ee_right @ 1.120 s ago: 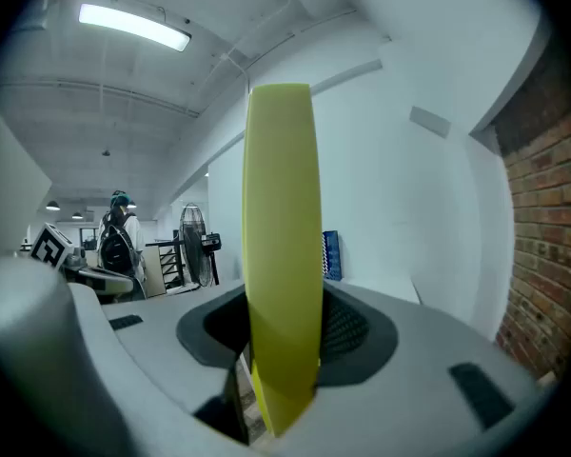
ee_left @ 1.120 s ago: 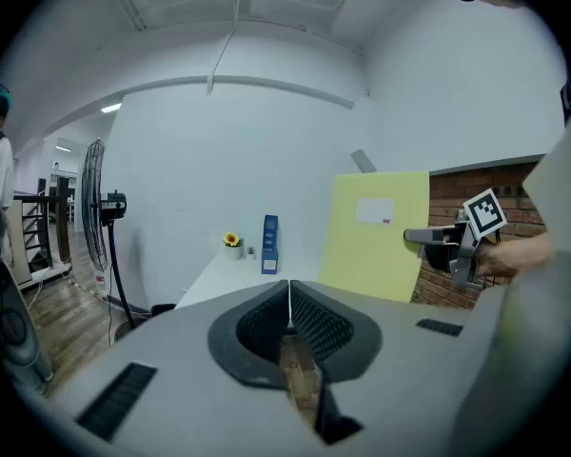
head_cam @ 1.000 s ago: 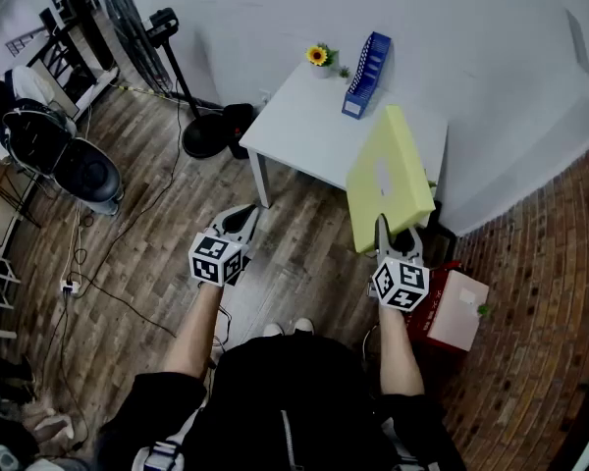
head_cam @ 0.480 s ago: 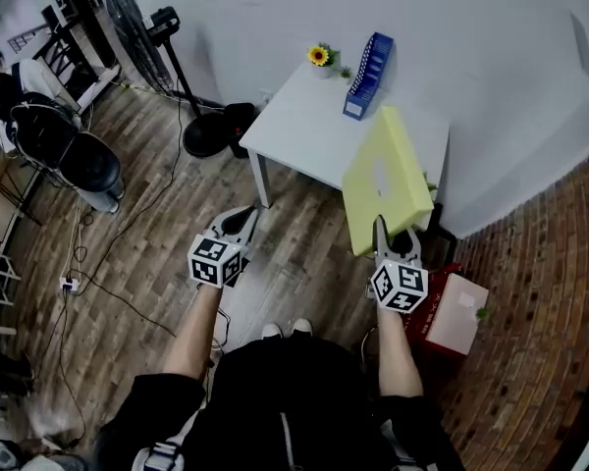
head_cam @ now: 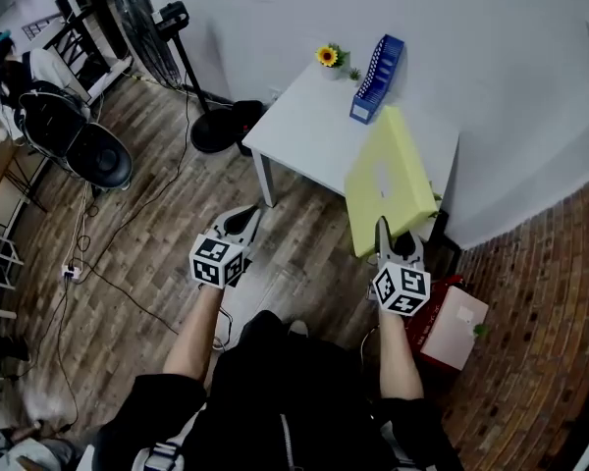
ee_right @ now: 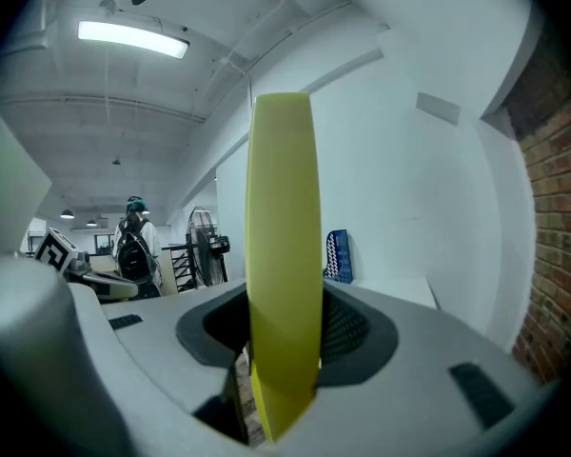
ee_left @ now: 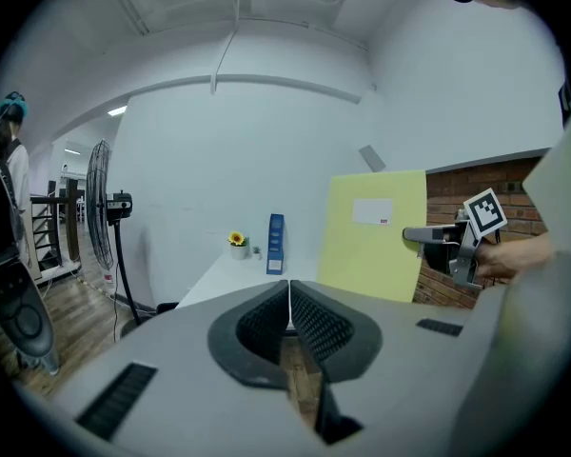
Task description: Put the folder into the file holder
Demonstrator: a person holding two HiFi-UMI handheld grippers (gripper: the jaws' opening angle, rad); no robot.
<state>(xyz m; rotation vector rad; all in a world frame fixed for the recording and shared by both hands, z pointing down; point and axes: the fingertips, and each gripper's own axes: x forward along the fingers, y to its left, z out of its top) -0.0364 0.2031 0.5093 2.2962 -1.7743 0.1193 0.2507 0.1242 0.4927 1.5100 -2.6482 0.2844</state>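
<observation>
Standing on a wood floor [head_cam: 147,253], a person faces a white counter [head_cam: 309,130] at 12 o'clock in the head view. The right gripper [head_cam: 383,228], at 4 o'clock of centre, clamps the lower edge of a yellow folder [head_cam: 388,177], which rises tilted over the counter's near right corner. A blue file holder [head_cam: 377,65] stands on the counter's far edge at 1 o'clock, just right of a sunflower pot [head_cam: 327,57] and well apart from the folder. The left gripper [head_cam: 243,216] hangs at 8 o'clock over the floor.

Looking along the left gripper [ee_left: 288,305] in its own view, the jaws meet with nothing between them. Beyond, the file holder [ee_left: 276,244] and sunflower pot [ee_left: 236,244] sit at 12 o'clock; the folder [ee_left: 371,238] shows broadside at 2 o'clock.

Seen from the right gripper [ee_right: 281,346] view, the folder [ee_right: 284,246] stands edge-on and upright, pinched between the pads. The file holder [ee_right: 338,255] shows just right of it, against the white wall [ee_right: 409,188].
</observation>
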